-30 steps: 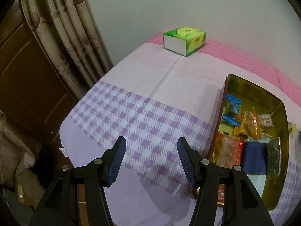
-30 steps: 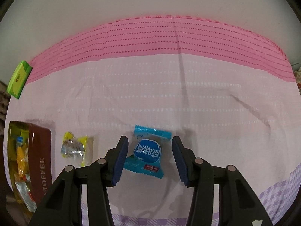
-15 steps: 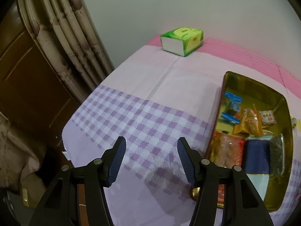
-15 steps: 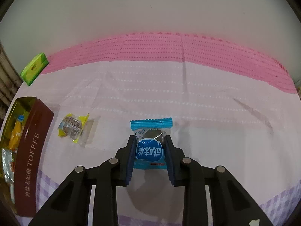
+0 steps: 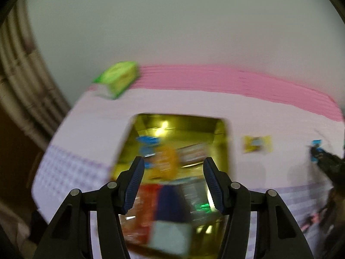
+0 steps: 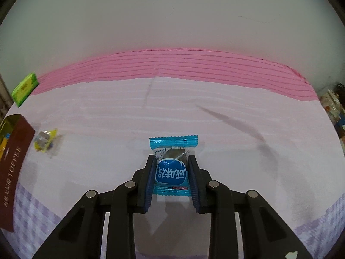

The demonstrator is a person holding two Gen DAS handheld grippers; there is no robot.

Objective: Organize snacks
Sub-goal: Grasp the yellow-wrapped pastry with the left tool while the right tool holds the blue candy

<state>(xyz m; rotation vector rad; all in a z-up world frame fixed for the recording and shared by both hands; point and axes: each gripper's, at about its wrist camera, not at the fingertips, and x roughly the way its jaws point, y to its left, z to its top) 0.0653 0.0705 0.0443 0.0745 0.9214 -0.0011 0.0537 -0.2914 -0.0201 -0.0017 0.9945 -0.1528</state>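
Surface with pink-and-lilac cloth carries everything. Gold tin, packed with snacks, sits under the left gripper; its jaws stand parted, nothing between them, view blurred. Green box at far left corner. Right gripper jaws clenched on blue candy, grasping it by its sides just above the cloth. Yellow candy lies loose beside the tin's brown wall.

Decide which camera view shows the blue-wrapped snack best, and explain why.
The right wrist view: the blue-wrapped snack sits sharp and central, pinched in the right claw. The left wrist view is blurred and shows only a blue sliver at its right edge.
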